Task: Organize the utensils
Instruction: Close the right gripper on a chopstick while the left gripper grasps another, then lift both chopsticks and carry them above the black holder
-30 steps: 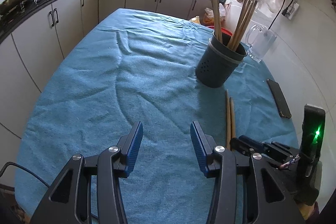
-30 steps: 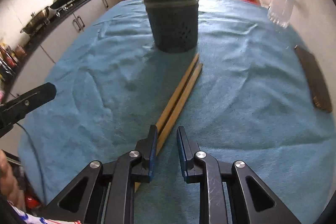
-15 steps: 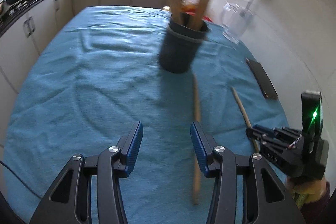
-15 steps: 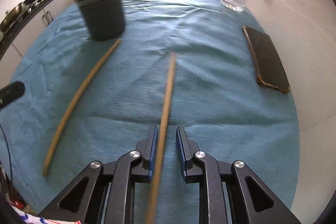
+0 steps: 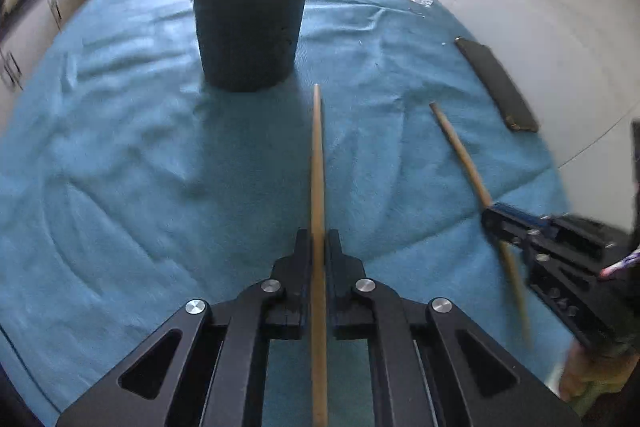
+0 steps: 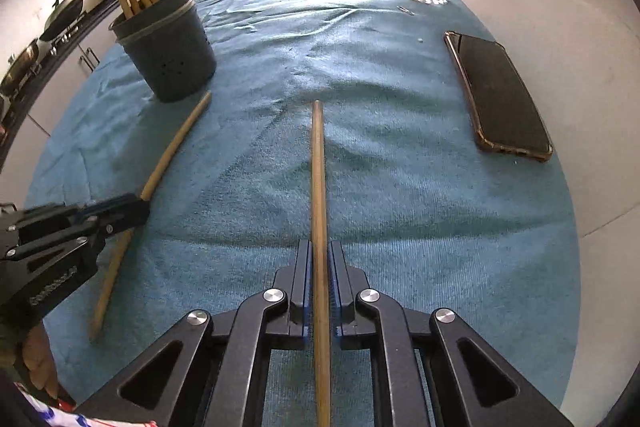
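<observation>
Wooden chopstick [image 6: 318, 187] in right tool [image 6: 320, 259].

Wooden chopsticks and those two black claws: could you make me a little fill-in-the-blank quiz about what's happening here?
1. Each black gripper, left gripper and right gripper, is shut on one wooden ____.
2. The dark perforated holder stands on a ____ cloth.
3. The black phone lies nearest the ____ gripper.

Answers: chopstick; blue; right
</observation>
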Demonstrator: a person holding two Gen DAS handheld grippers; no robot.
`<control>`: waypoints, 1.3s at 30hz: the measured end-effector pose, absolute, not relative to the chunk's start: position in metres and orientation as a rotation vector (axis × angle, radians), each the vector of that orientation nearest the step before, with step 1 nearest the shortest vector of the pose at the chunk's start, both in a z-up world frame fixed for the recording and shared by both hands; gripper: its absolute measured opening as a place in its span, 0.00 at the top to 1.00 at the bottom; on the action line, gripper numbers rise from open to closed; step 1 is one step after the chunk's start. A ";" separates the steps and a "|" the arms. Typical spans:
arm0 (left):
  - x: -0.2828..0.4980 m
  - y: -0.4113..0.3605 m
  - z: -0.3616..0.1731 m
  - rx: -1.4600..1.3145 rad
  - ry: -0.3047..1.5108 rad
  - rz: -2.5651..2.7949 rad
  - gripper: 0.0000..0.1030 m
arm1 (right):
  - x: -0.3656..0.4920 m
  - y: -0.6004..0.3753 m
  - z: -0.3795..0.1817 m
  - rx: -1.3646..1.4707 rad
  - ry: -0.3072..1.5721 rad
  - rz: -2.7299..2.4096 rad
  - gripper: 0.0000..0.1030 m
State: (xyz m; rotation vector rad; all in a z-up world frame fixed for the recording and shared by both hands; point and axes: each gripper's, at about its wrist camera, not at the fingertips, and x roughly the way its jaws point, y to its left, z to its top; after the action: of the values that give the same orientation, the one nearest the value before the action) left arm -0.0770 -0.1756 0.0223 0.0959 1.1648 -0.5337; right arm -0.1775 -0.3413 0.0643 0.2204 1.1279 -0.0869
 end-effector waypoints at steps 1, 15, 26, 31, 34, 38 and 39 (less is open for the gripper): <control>-0.080 -0.170 0.022 0.069 1.188 -0.544 0.94 | -0.182 -0.342 0.064 0.224 1.134 -0.085 0.92; -0.084 -0.155 0.037 0.036 1.206 -0.625 0.64 | -0.189 -0.342 0.069 0.182 1.188 -0.061 0.82; -0.043 -0.201 0.025 0.160 1.222 -0.585 0.74 | -0.132 -0.349 0.064 0.118 1.205 -0.080 0.88; -0.040 -0.206 0.023 0.180 1.196 -0.586 0.74 | -0.123 -0.343 0.064 0.080 1.193 -0.094 0.88; -0.041 -0.202 0.022 0.144 1.179 -0.592 0.74 | -0.119 -0.344 0.063 0.082 1.177 -0.093 0.89; -0.041 -0.196 0.022 0.125 1.173 -0.577 0.95 | -0.118 -0.342 0.064 0.078 1.150 -0.096 0.93; -0.041 -0.193 0.024 0.111 1.167 -0.571 0.95 | -0.119 -0.343 0.067 0.097 1.133 -0.092 0.93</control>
State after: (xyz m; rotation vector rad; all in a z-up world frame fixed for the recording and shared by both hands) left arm -0.0407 -0.1930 0.0239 0.1109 1.1670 -0.5710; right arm -0.1194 -0.3435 0.0675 0.0969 1.1331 -0.0918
